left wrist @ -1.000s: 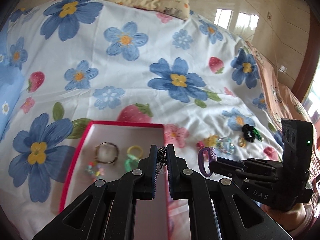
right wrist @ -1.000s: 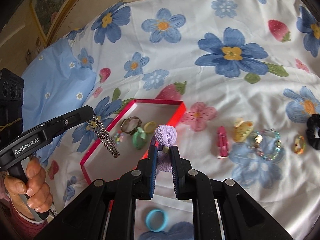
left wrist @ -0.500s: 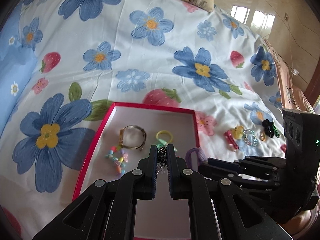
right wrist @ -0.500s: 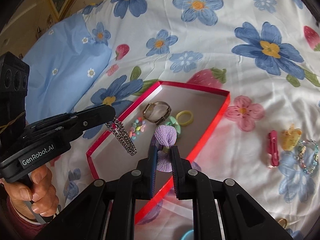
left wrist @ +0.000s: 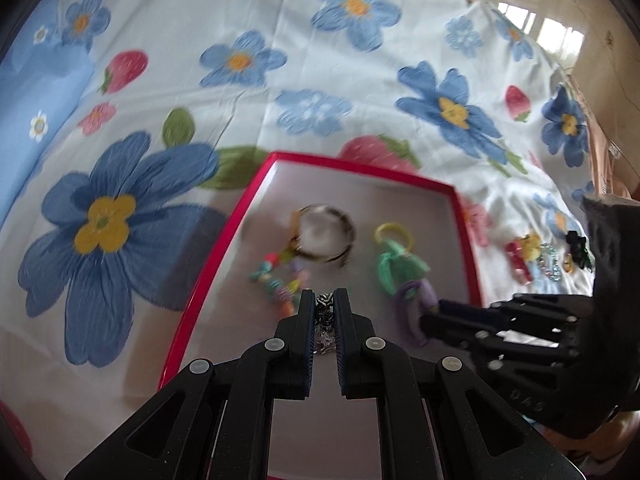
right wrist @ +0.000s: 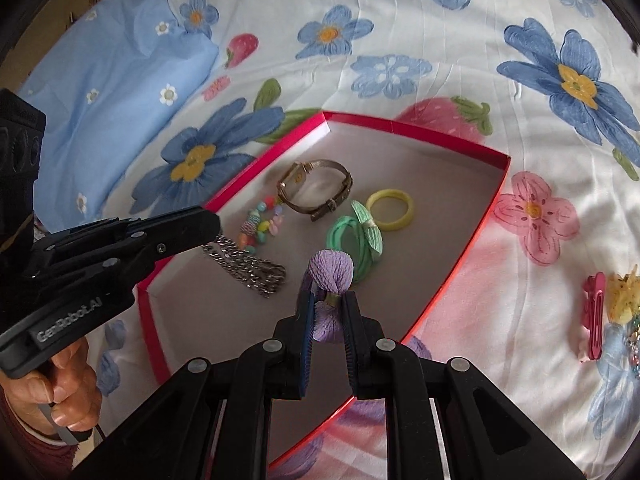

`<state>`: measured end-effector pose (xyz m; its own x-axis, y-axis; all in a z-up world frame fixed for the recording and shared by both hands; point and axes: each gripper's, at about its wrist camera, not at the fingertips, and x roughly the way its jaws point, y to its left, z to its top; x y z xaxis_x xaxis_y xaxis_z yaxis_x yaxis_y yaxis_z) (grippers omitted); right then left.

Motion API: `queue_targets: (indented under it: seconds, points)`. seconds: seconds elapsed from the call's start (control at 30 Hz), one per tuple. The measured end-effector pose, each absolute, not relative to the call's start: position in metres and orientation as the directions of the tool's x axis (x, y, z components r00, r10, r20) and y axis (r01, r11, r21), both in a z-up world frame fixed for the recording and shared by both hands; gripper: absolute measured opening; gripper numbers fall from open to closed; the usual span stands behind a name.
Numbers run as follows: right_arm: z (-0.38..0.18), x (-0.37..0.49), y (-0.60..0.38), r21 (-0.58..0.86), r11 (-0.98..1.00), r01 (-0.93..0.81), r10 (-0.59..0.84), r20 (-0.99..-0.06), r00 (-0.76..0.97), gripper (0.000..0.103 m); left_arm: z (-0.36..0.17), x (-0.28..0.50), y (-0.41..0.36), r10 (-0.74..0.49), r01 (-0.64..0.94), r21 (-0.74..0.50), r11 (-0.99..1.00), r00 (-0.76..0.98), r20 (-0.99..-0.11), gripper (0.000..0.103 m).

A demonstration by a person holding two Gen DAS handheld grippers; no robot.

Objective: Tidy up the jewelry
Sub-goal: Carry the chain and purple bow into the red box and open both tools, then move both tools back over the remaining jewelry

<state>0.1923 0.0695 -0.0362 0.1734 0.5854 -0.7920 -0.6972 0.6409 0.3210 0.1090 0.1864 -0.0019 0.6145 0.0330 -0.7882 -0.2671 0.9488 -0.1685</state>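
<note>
Currently, I am clamping my left gripper (left wrist: 325, 307) on a silver metal curb chain (right wrist: 245, 261), which is lying partly on the floor of the shallow red cardboard tray (right wrist: 472, 240). I am gripping a lilac fabric hair tie (right wrist: 331, 276) in my right gripper (right wrist: 326, 312), over the same tray.

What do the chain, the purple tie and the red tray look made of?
Chain: metal by the look, silvery interlocked links with bright glints. Purple tie: fabric, likely elastic, matte and finely ribbed, gathered into a bow by a small band. Red tray: probably cardboard, thin glossy red walls, a white cut edge at one corner, dull grey floor.
</note>
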Motion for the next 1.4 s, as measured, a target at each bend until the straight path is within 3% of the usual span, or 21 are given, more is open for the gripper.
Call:
queue_targets:
  seconds: [0.3, 0.57, 0.83, 1.17, 1.27, 1.4]
  points:
    - [-0.041, 0.190, 0.090, 0.220, 0.622, -0.752, 0.513, -0.839, 0.179, 0.014, -0.027, 0.117, 0.195, 0.061, -0.302, -0.139, 0.943, 0.567, -0.821, 0.008]
    - [-0.043, 0.189, 0.093, 0.220, 0.613, -0.759, 0.515, -0.840, 0.172, 0.018, -0.038, 0.120, 0.200, 0.062, -0.317, -0.137, 0.938, 0.546, -0.836, 0.008]
    - [-0.040, 0.190, 0.087, 0.269, 0.613, -0.743, 0.554, -0.817, 0.162, 0.026, -0.036, 0.118, 0.199, 0.084, -0.328, -0.121, 0.937, 0.549, -0.832, 0.022]
    - [-0.020, 0.184, 0.054, 0.316, 0.636, -0.704, 0.614, -0.760, 0.212, 0.029, -0.014, 0.100, 0.191, 0.096, -0.333, -0.132, 0.934, 0.588, -0.803, 0.040]
    - [-0.012, 0.181, 0.035, 0.343, 0.649, -0.679, 0.637, -0.733, 0.239, 0.036, -0.006, 0.092, 0.187, 0.091, -0.330, -0.146, 0.933, 0.605, -0.791, 0.049]
    - [-0.005, 0.179, 0.003, 0.368, 0.676, -0.638, 0.650, -0.706, 0.282, 0.038, 0.004, 0.082, 0.176, 0.079, -0.318, -0.160, 0.934, 0.623, -0.778, 0.053]
